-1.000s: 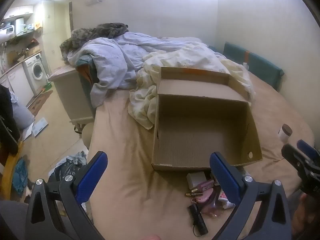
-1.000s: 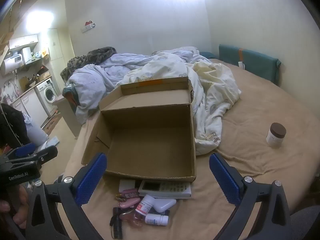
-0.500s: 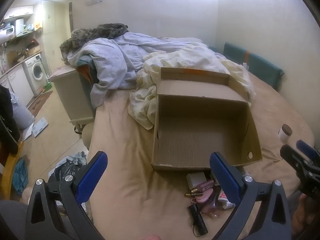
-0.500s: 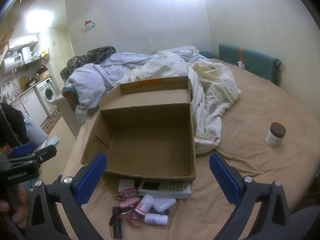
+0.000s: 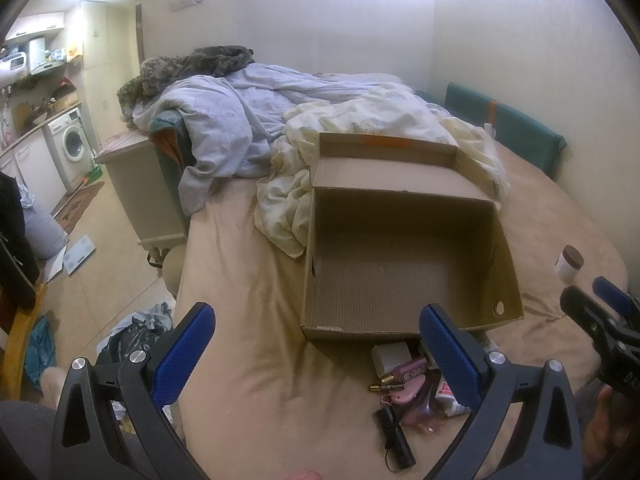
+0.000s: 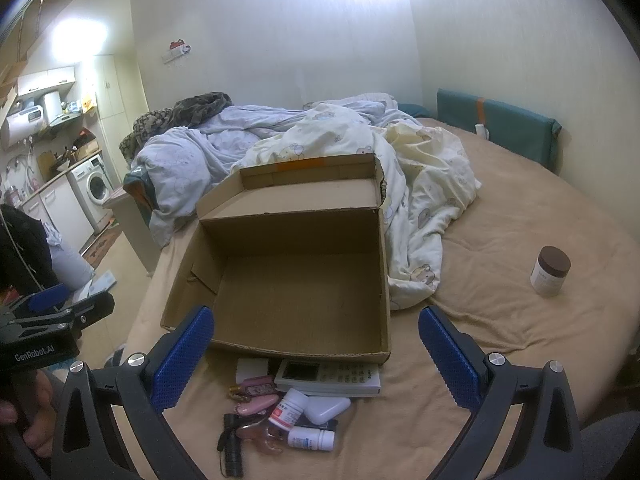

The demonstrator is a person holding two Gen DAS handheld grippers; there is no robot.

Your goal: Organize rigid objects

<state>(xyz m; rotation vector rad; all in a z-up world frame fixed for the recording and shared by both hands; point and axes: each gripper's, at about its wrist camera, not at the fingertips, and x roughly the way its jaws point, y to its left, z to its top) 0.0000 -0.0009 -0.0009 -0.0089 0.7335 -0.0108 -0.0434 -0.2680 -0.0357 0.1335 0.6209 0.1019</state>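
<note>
An empty open cardboard box lies on the bed. In front of it is a pile of small items: a white remote, two white pill bottles, a white case, pink key fobs and a black flashlight. A brown-lidded white jar stands apart at the right. My left gripper and my right gripper are open and empty, held above the bed before the pile.
Rumpled blue and cream duvets lie behind and right of the box. A teal headboard cushion lines the far wall. A low cabinet, floor clutter and a washing machine are at the left, off the bed's edge.
</note>
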